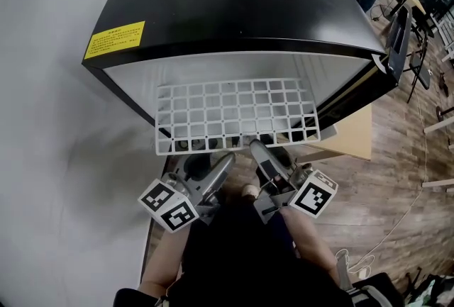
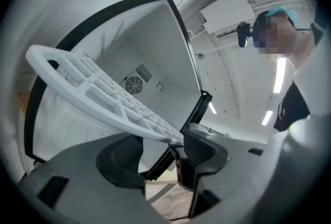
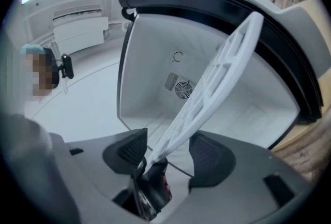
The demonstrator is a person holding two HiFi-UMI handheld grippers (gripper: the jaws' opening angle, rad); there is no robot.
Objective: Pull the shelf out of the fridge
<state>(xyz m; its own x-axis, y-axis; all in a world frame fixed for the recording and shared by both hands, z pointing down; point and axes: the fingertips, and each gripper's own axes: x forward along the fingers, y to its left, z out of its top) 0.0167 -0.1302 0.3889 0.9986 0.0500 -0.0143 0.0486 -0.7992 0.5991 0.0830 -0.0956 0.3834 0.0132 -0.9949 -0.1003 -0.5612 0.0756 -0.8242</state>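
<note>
Nearly out, and nothing is gripping it

The white grid shelf [image 1: 237, 116] sticks well out past the front edge of the fridge [image 1: 241, 1], with only its back part inside the white cavity. Its front rail lies between the jaws of both tools, but neither is clamped. My left gripper [image 1: 225, 160] stands wide with the rail close to one pad, and my right gripper [image 1: 259, 151] is just as wide, the rail passing loose between its pads. Both sit close together near the middle of that front edge.

As I judge it, the risk is the overhang. With so much of the shelf outside and no pad pressing on it, the front could tip down and slide off to the wooden floor [image 1: 383, 185]. If I close again this near the middle, an uneven pull could twist it and jam a corner against the fridge's side wall.
</note>
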